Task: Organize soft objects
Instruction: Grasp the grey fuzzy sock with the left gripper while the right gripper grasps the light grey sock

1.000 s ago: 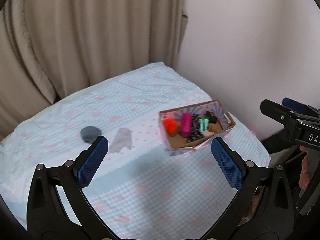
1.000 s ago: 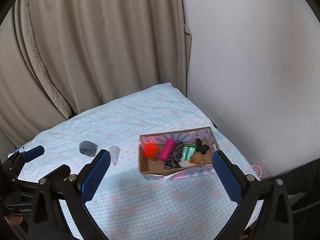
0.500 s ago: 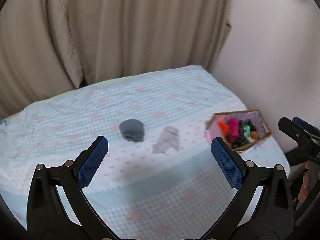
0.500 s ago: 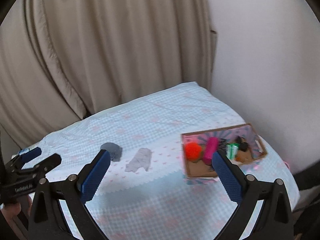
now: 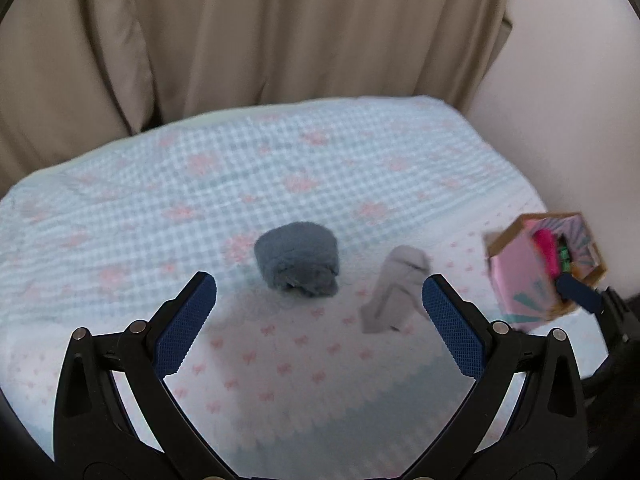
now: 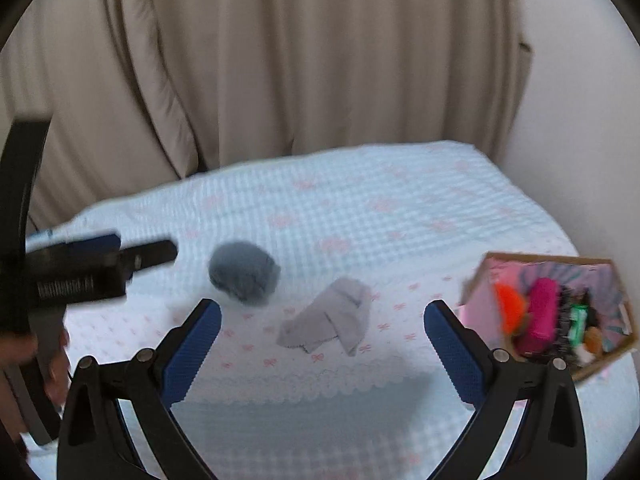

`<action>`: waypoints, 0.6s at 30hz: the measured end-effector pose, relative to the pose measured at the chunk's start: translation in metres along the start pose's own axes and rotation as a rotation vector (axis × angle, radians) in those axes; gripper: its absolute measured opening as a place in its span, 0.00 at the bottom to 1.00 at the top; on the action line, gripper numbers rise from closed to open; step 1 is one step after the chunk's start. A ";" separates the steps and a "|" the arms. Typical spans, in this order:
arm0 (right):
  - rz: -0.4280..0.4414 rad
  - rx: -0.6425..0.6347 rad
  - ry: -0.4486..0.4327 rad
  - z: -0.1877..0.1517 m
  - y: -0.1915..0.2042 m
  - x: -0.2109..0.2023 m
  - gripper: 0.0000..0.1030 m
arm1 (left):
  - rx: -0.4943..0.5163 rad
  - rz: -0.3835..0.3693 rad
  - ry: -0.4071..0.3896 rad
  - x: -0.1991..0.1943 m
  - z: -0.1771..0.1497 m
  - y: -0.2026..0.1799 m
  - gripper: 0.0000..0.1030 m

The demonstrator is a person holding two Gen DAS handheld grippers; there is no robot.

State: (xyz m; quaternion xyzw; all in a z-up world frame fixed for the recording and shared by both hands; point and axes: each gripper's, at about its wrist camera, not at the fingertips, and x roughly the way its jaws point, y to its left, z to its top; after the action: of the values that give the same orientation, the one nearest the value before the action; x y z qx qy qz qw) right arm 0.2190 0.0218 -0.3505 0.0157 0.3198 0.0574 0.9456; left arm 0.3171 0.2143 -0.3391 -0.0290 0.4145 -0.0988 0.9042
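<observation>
A rolled dark grey sock and a flat light grey cloth lie on the blue checked bedspread. A pink cardboard box at the right holds several soft items, among them orange and magenta ones. My left gripper is open and empty, just short of the dark sock; it also shows at the left of the right wrist view. My right gripper is open and empty above the light cloth.
Beige curtains hang behind the bed and a white wall stands at the right. The bed's right edge runs beside the box. The bedspread's scalloped hem lies close below my right gripper.
Both grippers have swung left and come closer to the bed. The sock and cloth now sit near the centre of both views, and the box has slid to the right edge.
</observation>
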 end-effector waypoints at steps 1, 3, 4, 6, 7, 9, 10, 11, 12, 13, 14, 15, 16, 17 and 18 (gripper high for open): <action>0.004 -0.010 0.015 -0.009 0.000 0.019 0.98 | 0.003 0.000 0.006 0.018 -0.004 0.003 1.00; 0.006 -0.022 0.034 -0.023 -0.001 0.046 0.98 | 0.004 -0.001 0.020 0.044 -0.008 0.006 1.00; 0.011 -0.026 0.054 -0.032 -0.002 0.065 0.98 | 0.004 -0.001 0.026 0.055 -0.011 0.008 0.99; 0.016 -0.034 0.068 -0.045 -0.006 0.087 0.98 | -0.006 0.000 0.037 0.079 -0.019 0.011 0.99; 0.019 -0.045 0.084 -0.052 -0.008 0.101 0.98 | -0.009 0.000 0.042 0.090 -0.022 0.011 0.99; 0.013 -0.064 0.101 -0.060 -0.011 0.118 0.98 | -0.008 0.006 0.045 0.107 -0.027 0.011 0.99; 0.010 -0.080 0.108 -0.065 -0.012 0.127 0.98 | -0.007 0.004 0.045 0.112 -0.028 0.011 0.99; 0.004 -0.097 0.115 -0.068 -0.012 0.133 0.98 | -0.008 0.005 0.041 0.119 -0.029 0.010 0.99; 0.000 -0.112 0.123 -0.070 -0.011 0.140 0.98 | -0.007 0.012 0.035 0.126 -0.029 0.009 0.99; 0.000 -0.134 0.137 -0.074 -0.011 0.148 0.98 | -0.006 0.013 0.033 0.131 -0.028 0.008 0.99; -0.002 -0.147 0.149 -0.076 -0.010 0.155 0.98 | -0.005 0.014 0.029 0.135 -0.028 0.008 0.99; -0.004 -0.156 0.158 -0.077 -0.010 0.161 0.98 | -0.005 0.017 0.026 0.139 -0.027 0.007 0.99; 0.008 -0.156 0.161 -0.077 -0.012 0.168 0.98 | -0.005 0.021 0.023 0.144 -0.026 0.007 0.99; 0.018 -0.146 0.156 -0.076 -0.014 0.173 0.98 | -0.008 0.021 0.021 0.147 -0.026 0.007 0.98; 0.025 -0.132 0.151 -0.074 -0.016 0.177 0.98 | -0.013 0.023 0.020 0.151 -0.025 0.008 0.98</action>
State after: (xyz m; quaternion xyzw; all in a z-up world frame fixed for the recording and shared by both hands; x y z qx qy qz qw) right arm 0.3158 0.0266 -0.5172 -0.0469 0.3856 0.0911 0.9170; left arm 0.3956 0.1917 -0.4689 -0.0294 0.4243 -0.0860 0.9010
